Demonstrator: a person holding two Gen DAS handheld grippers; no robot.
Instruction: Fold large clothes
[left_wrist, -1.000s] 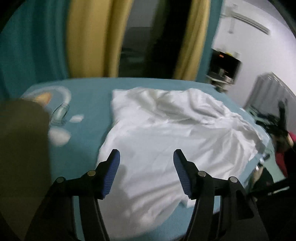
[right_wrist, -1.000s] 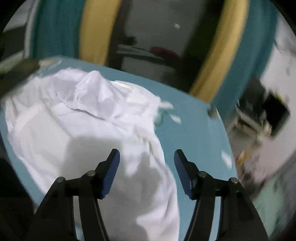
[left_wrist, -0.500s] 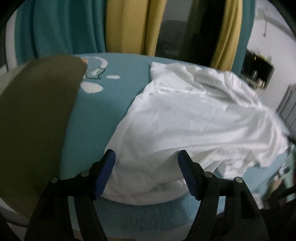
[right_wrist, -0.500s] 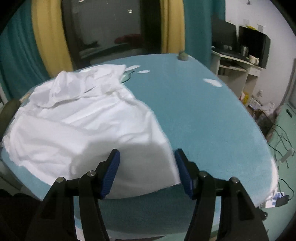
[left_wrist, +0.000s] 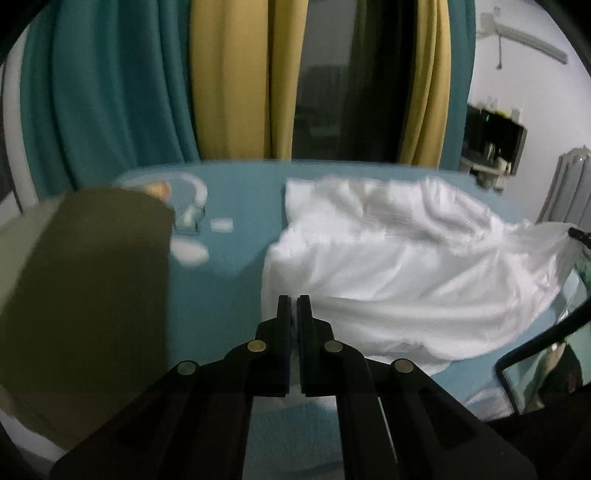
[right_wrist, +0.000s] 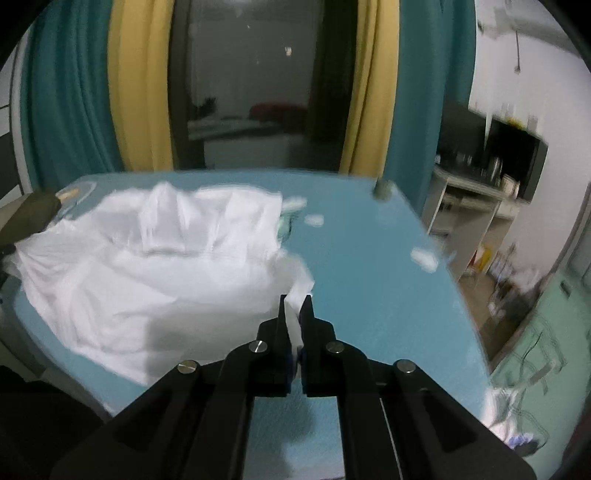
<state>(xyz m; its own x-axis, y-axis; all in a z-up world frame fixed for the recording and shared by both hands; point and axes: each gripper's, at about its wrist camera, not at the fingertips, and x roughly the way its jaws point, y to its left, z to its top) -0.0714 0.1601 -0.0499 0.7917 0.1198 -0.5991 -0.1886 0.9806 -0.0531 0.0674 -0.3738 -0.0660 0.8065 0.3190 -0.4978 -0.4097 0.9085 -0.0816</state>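
Note:
A large white garment (left_wrist: 406, 266) lies crumpled on a teal-covered table (left_wrist: 229, 266). My left gripper (left_wrist: 294, 301) is shut on the garment's near left edge, cloth pinched between the jaws. In the right wrist view the same white garment (right_wrist: 155, 266) spreads to the left. My right gripper (right_wrist: 295, 301) is shut on its near right corner, with white cloth bunched between the jaws and lifted a little off the table (right_wrist: 369, 266).
An olive-brown object (left_wrist: 85, 288) fills the left of the left wrist view. A clear plastic item (left_wrist: 188, 214) and white scraps (left_wrist: 221, 224) lie on the table's far left. Teal and yellow curtains (left_wrist: 229, 81) hang behind. A desk with shelves (right_wrist: 480, 192) stands right.
Both grippers were open over the garment's near edge; now both have shut on the cloth. The garment's corners are lifted and it has bunched up.

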